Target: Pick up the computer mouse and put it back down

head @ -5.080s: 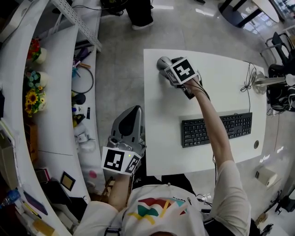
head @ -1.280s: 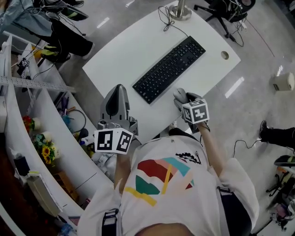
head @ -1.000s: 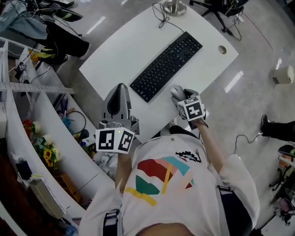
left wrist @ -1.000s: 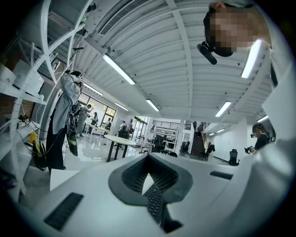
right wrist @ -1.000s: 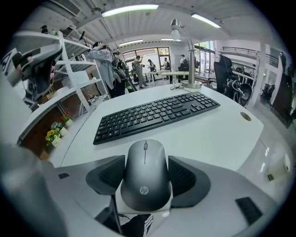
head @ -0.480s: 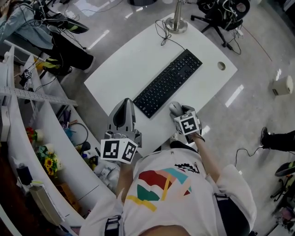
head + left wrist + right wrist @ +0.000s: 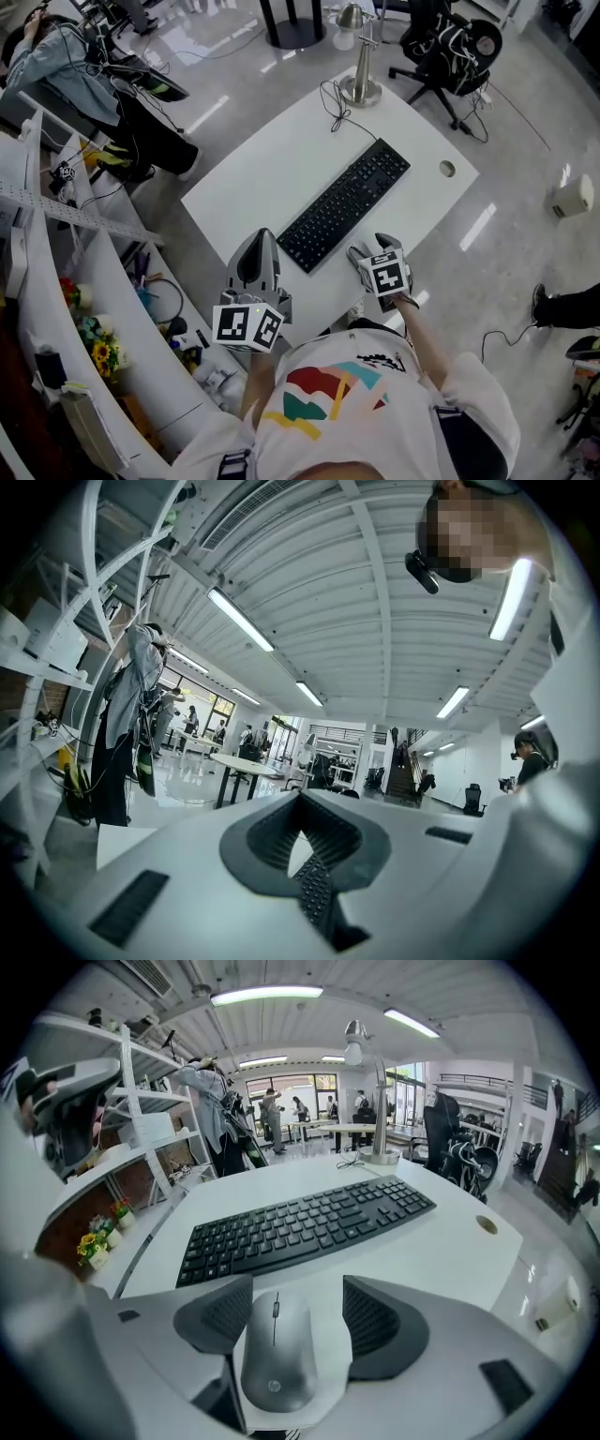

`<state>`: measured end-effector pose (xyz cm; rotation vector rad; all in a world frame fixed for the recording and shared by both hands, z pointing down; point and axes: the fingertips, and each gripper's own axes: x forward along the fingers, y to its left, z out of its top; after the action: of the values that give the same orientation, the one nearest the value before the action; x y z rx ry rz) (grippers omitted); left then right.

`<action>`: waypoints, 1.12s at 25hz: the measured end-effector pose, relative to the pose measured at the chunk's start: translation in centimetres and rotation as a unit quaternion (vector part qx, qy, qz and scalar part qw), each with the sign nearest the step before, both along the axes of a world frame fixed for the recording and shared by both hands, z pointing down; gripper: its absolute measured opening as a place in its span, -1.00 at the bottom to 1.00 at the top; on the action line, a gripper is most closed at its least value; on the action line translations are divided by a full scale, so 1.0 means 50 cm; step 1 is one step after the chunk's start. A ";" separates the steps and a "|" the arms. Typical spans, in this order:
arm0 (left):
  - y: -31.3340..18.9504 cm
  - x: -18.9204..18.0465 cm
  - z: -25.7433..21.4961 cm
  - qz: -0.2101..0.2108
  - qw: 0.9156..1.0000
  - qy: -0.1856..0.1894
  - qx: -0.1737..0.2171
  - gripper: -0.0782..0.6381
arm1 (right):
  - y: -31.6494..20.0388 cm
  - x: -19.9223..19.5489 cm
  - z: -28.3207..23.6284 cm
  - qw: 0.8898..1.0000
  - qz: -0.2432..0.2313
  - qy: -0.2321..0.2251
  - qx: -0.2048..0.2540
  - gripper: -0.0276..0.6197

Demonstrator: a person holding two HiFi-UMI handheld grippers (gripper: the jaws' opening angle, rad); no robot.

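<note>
A grey computer mouse (image 7: 277,1354) lies on the white table (image 7: 253,178) near its near corner, just in front of the black keyboard (image 7: 345,202). My right gripper (image 7: 373,249) points down over it. In the right gripper view the mouse sits between the jaws of the right gripper (image 7: 296,1290). It is close against the left pad, and a strip of white table shows between it and the right pad. The head view hides most of the mouse under this gripper. My left gripper (image 7: 260,239) hovers off the table's left edge, and its pads (image 7: 302,841) meet with nothing between them.
A desk lamp (image 7: 359,89) with its cable stands at the table's far corner. A cable hole (image 7: 447,169) is near the right corner. White shelves (image 7: 56,281) with clutter curve along the left. An office chair (image 7: 450,47) stands beyond the table.
The mouse showed ahead of the right gripper's cube before and is now mostly covered by it. The right gripper shifted slightly. The left gripper keeps its pose and my view has drifted.
</note>
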<state>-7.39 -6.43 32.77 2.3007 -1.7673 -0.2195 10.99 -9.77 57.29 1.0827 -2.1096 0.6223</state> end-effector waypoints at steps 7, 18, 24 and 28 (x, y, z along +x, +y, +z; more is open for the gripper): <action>0.001 -0.010 -0.011 -0.006 1.000 0.000 0.007 -0.65 | -0.071 0.002 -0.200 0.992 0.012 -0.037 0.117 -0.57; -0.013 0.020 -0.057 0.013 0.999 -0.005 0.038 -0.65 | -0.095 -0.064 -0.527 0.952 -0.012 -0.137 0.275 -0.87; -0.008 0.022 -0.063 0.011 0.999 -0.002 0.042 -0.65 | -0.065 -0.084 -0.589 0.940 -0.028 -0.158 0.301 -0.87; -0.004 0.019 -0.064 0.008 0.999 -0.001 0.042 -0.65 | -0.053 -0.086 -0.602 0.936 -0.035 -0.162 0.310 -0.87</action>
<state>-6.44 -6.61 29.56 2.3725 -1.7713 -0.2945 6.68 -12.40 27.20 1.2884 -2.7210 0.0865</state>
